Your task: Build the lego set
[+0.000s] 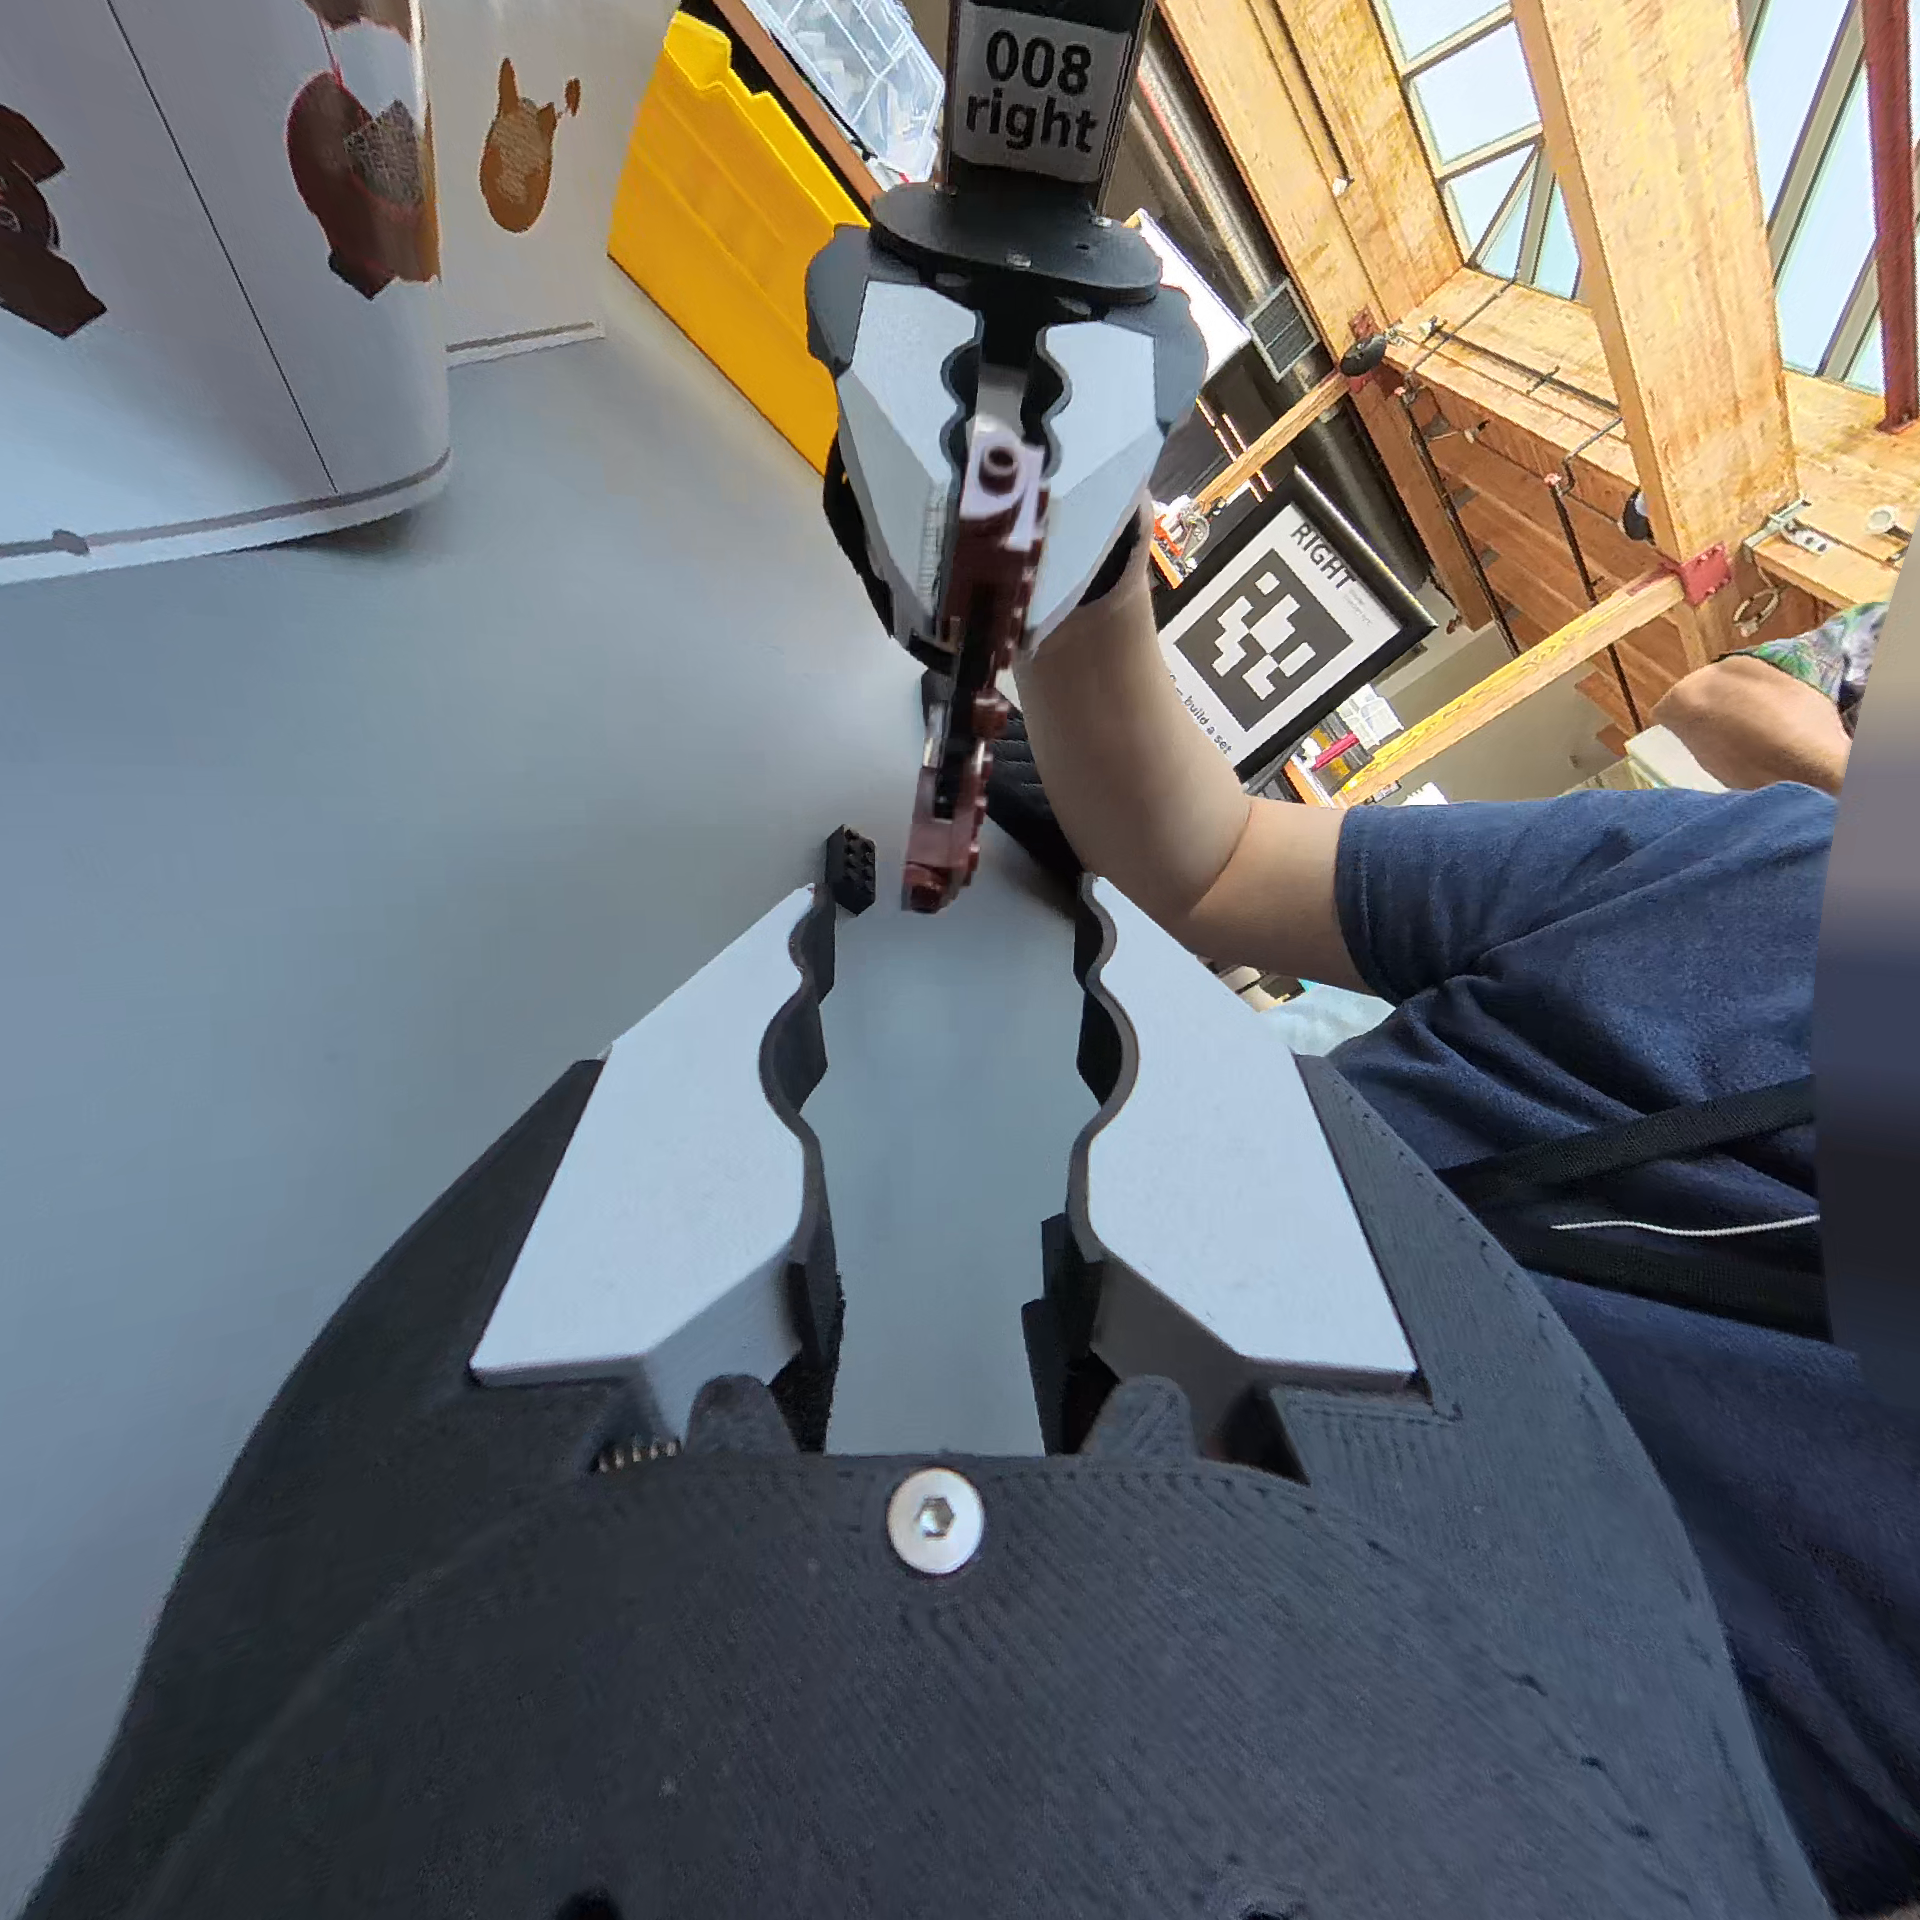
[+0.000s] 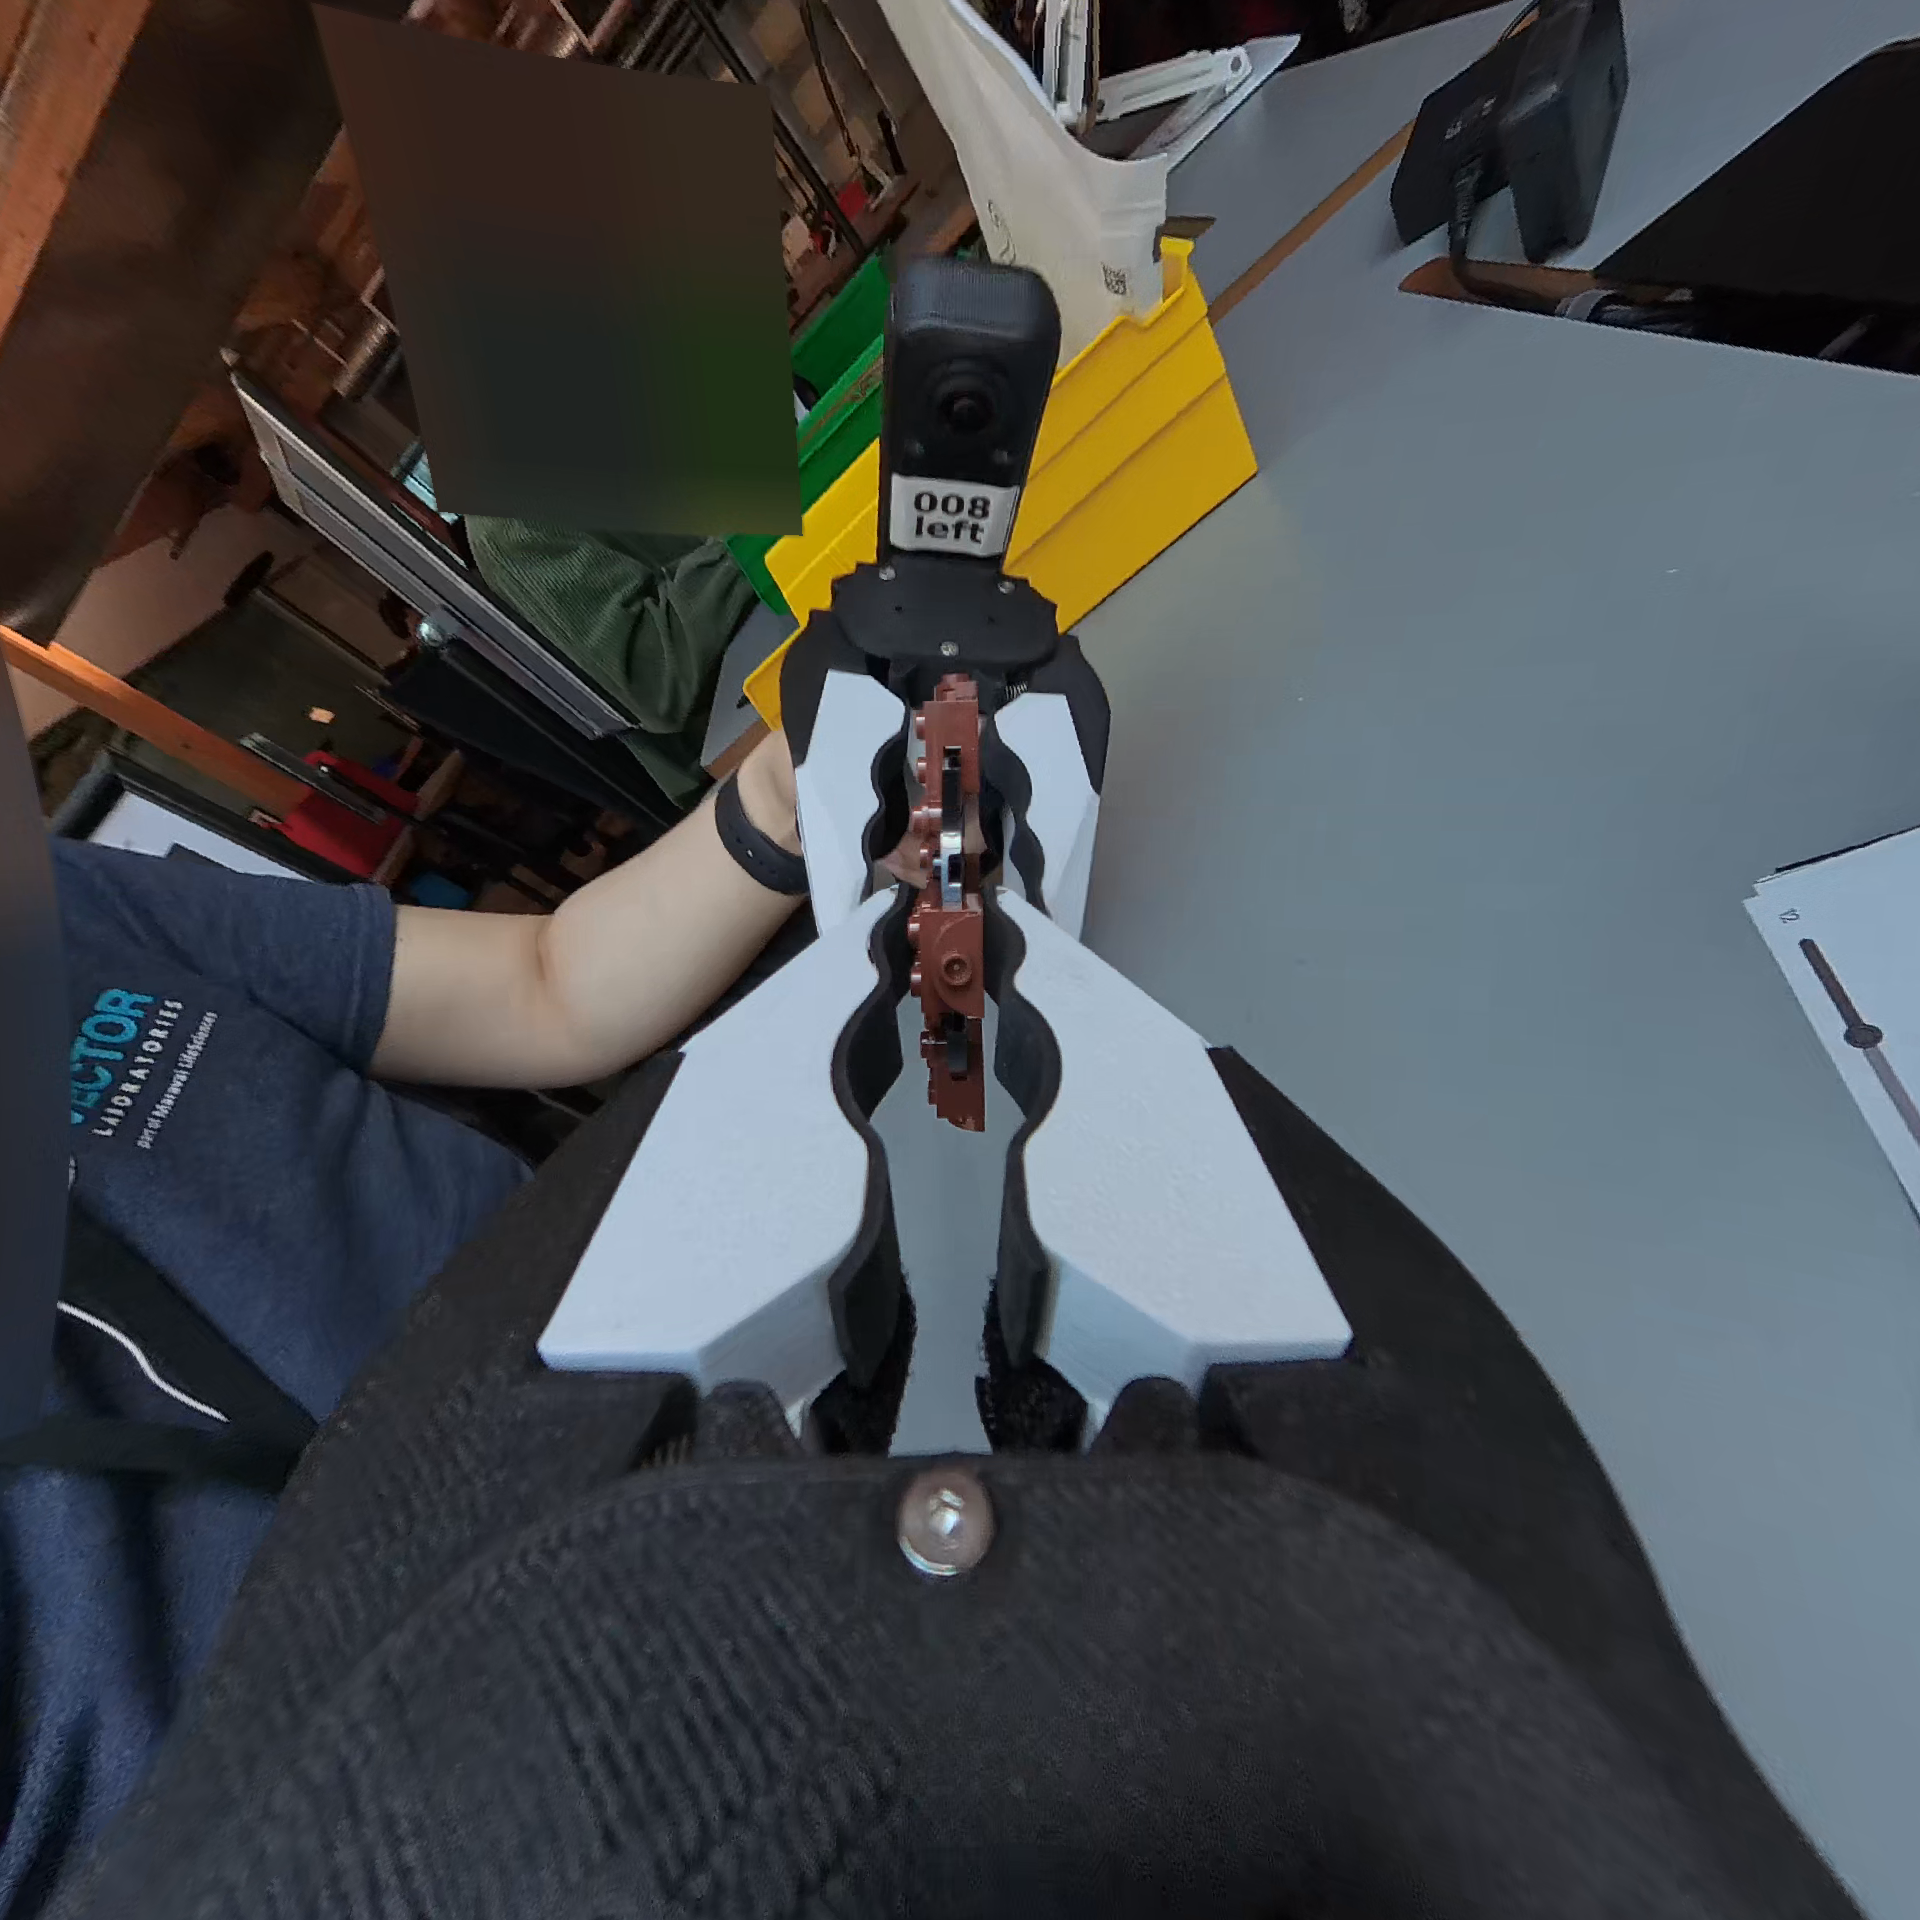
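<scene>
While the right gripper [image 2: 948,914] grasps one brown lego assembly [image 2: 948,935], the left gripper [image 1: 948,894] stands released; only its view shows one black brick [image 1: 852,854] beside the assembly.

A workshop or lab, probably: exposed timber beams [image 1: 1621,260] under skylights [image 1: 1475,114], a grey tabletop [image 2: 1455,644], yellow bins [image 2: 1132,447] and a green bin [image 2: 831,343], cluttered racks [image 2: 343,499] behind, and a framed marker sign [image 1: 1288,623].

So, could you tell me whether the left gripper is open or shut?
Open: the left gripper has its fingers spread with bare table between them, nothing held.
</scene>
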Motion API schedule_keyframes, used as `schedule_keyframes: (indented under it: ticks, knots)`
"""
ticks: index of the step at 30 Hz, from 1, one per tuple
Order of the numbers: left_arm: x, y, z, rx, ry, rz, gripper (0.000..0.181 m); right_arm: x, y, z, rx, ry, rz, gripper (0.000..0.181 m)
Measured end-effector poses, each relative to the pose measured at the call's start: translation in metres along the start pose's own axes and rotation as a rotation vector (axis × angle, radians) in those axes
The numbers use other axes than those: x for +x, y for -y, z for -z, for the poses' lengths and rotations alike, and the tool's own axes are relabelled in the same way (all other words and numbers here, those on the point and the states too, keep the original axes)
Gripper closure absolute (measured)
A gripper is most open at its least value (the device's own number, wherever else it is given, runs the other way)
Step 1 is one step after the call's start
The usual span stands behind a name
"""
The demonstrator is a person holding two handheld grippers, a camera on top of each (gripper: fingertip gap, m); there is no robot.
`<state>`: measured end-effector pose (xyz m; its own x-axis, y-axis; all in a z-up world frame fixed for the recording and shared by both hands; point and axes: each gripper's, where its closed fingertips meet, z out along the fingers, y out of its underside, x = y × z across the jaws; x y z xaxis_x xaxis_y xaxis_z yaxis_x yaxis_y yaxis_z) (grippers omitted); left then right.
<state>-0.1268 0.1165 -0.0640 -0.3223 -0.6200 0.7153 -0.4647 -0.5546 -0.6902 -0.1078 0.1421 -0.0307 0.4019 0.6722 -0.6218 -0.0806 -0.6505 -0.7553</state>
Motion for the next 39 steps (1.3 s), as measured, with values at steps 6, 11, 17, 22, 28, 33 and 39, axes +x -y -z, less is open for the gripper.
schedule_keyframes:
  ticks: [6,11,17,22,28,33,39]
  knots:
    - [0.009,0.019,-0.007,0.152,-0.087,-0.01,0.16,0.002,0.009,-0.003,0.115,0.067,-0.078,0.171]
    - [0.001,0.021,-0.001,0.181,-0.037,-0.036,0.172,0.004,0.002,-0.008,0.086,0.073,-0.072,0.171]
    - [-0.001,0.032,0.013,0.265,-0.072,0.021,0.172,0.006,-0.002,-0.011,0.075,0.071,-0.091,0.171]
    - [-0.006,0.033,0.016,0.275,-0.041,0.037,0.157,0.007,0.001,-0.011,0.11,0.099,-0.141,0.171]
    - [-0.006,0.03,0.016,0.254,-0.054,0.05,0.166,0.01,0.002,-0.01,0.129,0.091,-0.148,0.171]
    - [-0.006,0.026,0.013,0.212,-0.035,0.026,0.172,0.01,0.0,-0.013,0.123,0.103,-0.142,0.171]
    - [-0.003,0.024,0.014,0.193,-0.062,0.064,0.172,0.004,-0.009,-0.015,0.052,0.139,-0.074,0.165]
